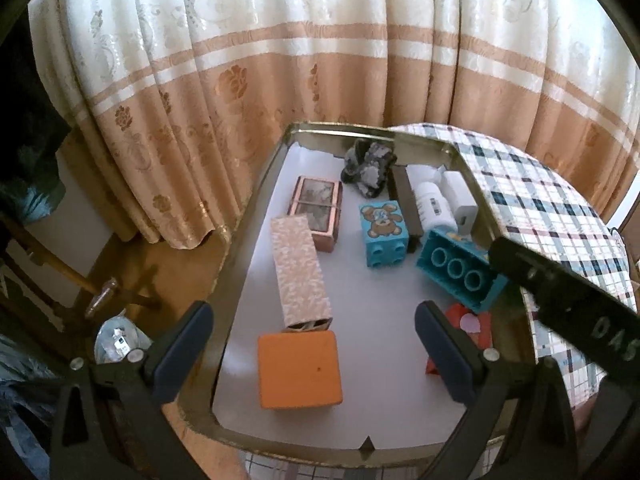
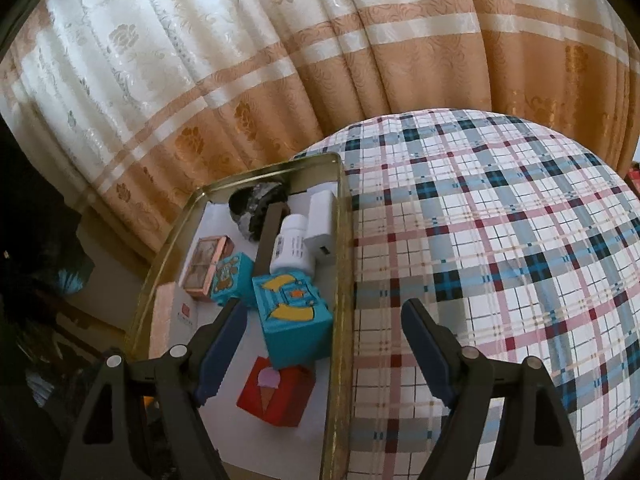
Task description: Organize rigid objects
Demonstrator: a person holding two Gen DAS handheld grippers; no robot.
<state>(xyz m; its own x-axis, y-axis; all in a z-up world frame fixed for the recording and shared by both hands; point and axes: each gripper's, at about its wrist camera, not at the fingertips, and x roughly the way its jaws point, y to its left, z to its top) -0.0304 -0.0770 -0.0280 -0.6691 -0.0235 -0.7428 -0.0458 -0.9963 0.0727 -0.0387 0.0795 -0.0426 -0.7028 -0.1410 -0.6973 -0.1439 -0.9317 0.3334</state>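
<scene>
Both grippers spread, empty: your left gripper [image 1: 314,354] over the orange block [image 1: 299,369], your right gripper [image 2: 322,350] straddling the tin's wall [image 2: 342,280]. Patterned box [image 1: 300,276], bear cube [image 1: 384,234], blue brick [image 1: 456,268], bottle [image 2: 291,250] already inside the tin; sorting looks nearly finished, table [image 2: 500,260] bare

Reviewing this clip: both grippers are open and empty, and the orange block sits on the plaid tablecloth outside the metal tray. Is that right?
Not quite. The orange block lies inside the metal tray, on its white floor at the near end, not on the plaid tablecloth. The left wrist view shows this. The left gripper and right gripper are indeed open and empty.
</scene>
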